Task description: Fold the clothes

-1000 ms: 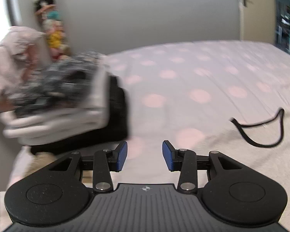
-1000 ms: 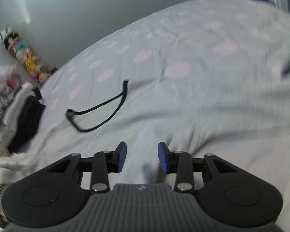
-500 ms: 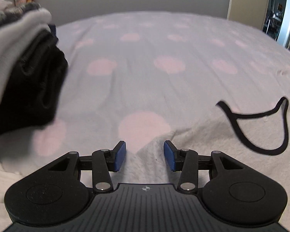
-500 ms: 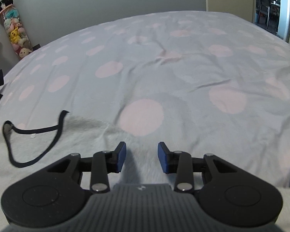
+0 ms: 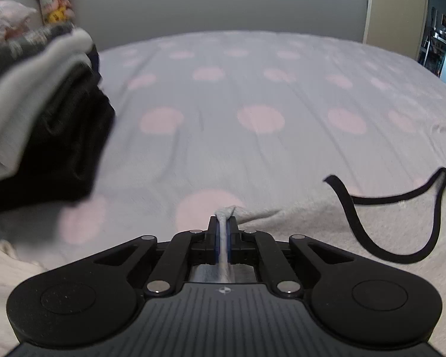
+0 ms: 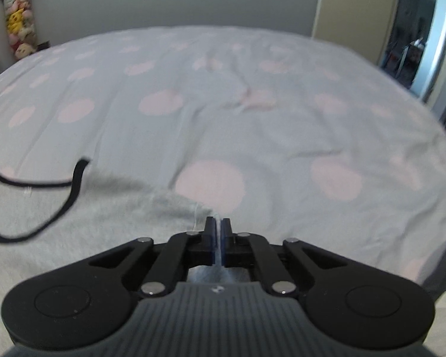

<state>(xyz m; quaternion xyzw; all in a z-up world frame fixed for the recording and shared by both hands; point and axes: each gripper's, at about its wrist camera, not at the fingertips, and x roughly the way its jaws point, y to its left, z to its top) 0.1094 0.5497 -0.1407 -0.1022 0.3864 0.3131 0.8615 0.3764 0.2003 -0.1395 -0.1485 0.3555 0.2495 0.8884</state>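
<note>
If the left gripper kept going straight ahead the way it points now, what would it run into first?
The left gripper, shut on the edge of the light grey fleecy garment, would likely meet only the grey bedspread with pink dots. The stack of folded clothes sits off to the left; depth is uncertain.

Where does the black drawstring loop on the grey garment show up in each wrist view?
Left wrist: black drawstring lies at right, on the grey garment, right of the left tongs.
Right wrist: it lies at far left, left of the right tongs.
Shared landmark: the soft-toy column by the wall.
</note>
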